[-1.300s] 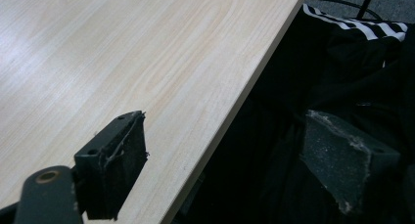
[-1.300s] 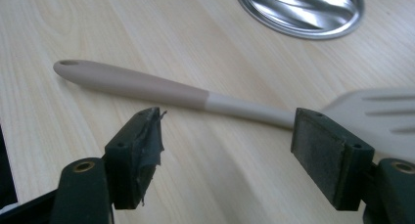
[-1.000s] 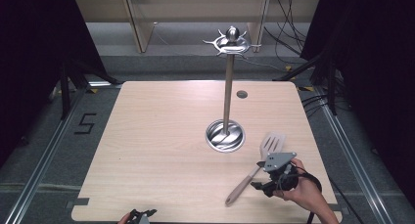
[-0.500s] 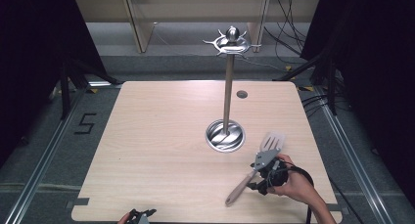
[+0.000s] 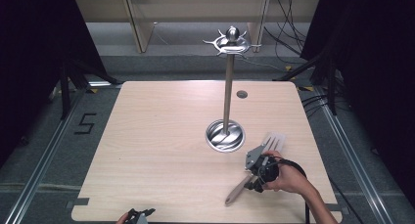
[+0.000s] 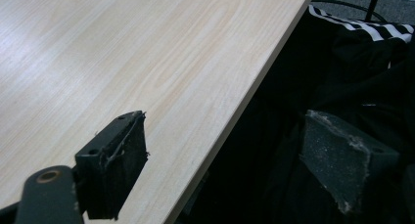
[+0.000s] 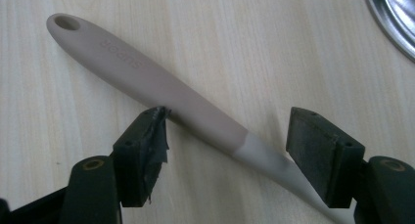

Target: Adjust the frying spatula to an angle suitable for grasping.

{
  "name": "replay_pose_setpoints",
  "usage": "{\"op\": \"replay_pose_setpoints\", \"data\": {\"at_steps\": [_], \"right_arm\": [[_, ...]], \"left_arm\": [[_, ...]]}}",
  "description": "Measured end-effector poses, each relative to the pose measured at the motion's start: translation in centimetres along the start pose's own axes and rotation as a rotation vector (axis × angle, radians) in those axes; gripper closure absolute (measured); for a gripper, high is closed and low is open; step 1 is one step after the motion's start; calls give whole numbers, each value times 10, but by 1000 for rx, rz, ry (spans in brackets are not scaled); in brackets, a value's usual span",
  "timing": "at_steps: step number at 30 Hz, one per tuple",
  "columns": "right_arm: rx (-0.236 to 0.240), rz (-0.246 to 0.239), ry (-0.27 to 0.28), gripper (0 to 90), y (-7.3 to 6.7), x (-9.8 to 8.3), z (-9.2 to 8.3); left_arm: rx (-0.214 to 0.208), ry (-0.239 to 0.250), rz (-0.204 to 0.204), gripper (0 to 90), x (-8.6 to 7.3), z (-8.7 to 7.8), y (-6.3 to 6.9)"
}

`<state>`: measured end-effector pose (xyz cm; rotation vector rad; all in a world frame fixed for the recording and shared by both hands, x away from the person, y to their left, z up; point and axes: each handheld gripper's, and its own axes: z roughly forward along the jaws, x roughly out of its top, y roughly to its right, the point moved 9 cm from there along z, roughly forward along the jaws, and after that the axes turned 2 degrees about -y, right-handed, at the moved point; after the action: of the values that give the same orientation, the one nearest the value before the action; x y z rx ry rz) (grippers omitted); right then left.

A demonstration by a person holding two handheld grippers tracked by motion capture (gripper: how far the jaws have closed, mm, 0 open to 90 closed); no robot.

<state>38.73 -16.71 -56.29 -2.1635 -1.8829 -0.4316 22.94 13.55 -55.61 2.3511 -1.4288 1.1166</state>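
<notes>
Spatula [image 7: 166,94] lies flat on the table [image 5: 156,136], near the front right corner, handle end toward the person, slotted head [image 5: 272,141] pointing toward the far right. Handle is beige with a hang hole at its tip [image 7: 67,22]; the neck goes paler toward the head.

Right gripper [image 7: 230,150] sits low over the handle, jaws wide apart and straddling it. They have just been closing a little, with the handle between them. In the right gripper view one pad's torn edge is right at the handle's side, maybe just touching; the other pad stands clear of it. No grip on it yet. In the high view the right gripper [image 5: 258,172] covers the spatula's middle.

Left gripper [image 6: 230,165] is open, nothing between the pads, parked at the table's front edge: one jaw over the wood, the other past the edge over dark cloth. The high view shows it at the bottom edge [image 5: 138,215].

Steel stand [image 5: 226,87]: round dish base [image 5: 224,135], upright pole, hook ring on top [image 5: 231,44]. It stands just beyond the spatula head, not touching. The dish looks empty, nothing hangs from the hooks.
</notes>
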Motion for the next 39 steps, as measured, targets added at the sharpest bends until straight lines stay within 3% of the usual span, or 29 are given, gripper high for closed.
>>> {"op": "replay_pose_setpoints", "data": {"at_steps": [2,4,6,7,11,12,13,15,16,19,20,23,24,25,26,28,32,33,37,38,39], "right_arm": [[6,2,-66,329,-2,-6,2],[-10,-6,-93,322,-1,-7,5],[-8,-20,-92,352,3,-5,6],[-5,7,-108,372,1,-6,4],[-15,-20,-113,435,5,-3,4],[-14,6,-150,477,2,-4,3],[-14,6,-150,477,2,-4,3],[-22,-44,-189,548,3,-4,1],[-25,-30,-207,570,2,-5,0],[-18,1,-216,611,0,-3,1],[-32,35,-275,659,-3,-6,-3],[-1,-7,-316,718,-4,-5,-2],[-1,-61,-326,732,-1,-6,-2],[10,-89,-331,740,0,-5,-2],[13,-12,-334,744,-7,-5,-2],[9,-91,-337,751,0,-5,-2],[7,-110,-322,761,0,-5,-1],[-2,-33,-330,761,-6,-6,-3],[-16,-27,-331,762,-6,-6,-2],[-25,-109,-322,763,2,-6,-2],[-25,-109,-322,763,2,-6,-2]], "left_arm": [[3,-2,4,165,0,0,0],[-3,0,2,165,1,0,1],[-20,-15,-2,165,-1,2,3],[-21,-15,-3,165,-1,2,3],[-10,-4,1,165,0,1,2],[-1,-4,5,165,0,0,0],[-1,-4,5,165,0,0,0],[-11,-11,-10,165,-1,1,2],[-3,-3,6,165,0,0,1],[-13,0,0,165,0,0,2],[-17,2,-4,165,1,1,3],[-7,-1,-4,165,0,0,1],[-5,2,-4,165,0,0,1],[-10,-3,-16,165,-1,0,2],[-3,3,-7,165,0,-1,0],[-13,1,-11,165,0,0,1],[-6,-2,-3,165,0,0,1],[-5,-2,0,165,0,0,1],[-5,-1,-4,165,0,0,1],[-12,0,-9,165,0,0,1],[-12,0,-9,165,0,0,1]]}}
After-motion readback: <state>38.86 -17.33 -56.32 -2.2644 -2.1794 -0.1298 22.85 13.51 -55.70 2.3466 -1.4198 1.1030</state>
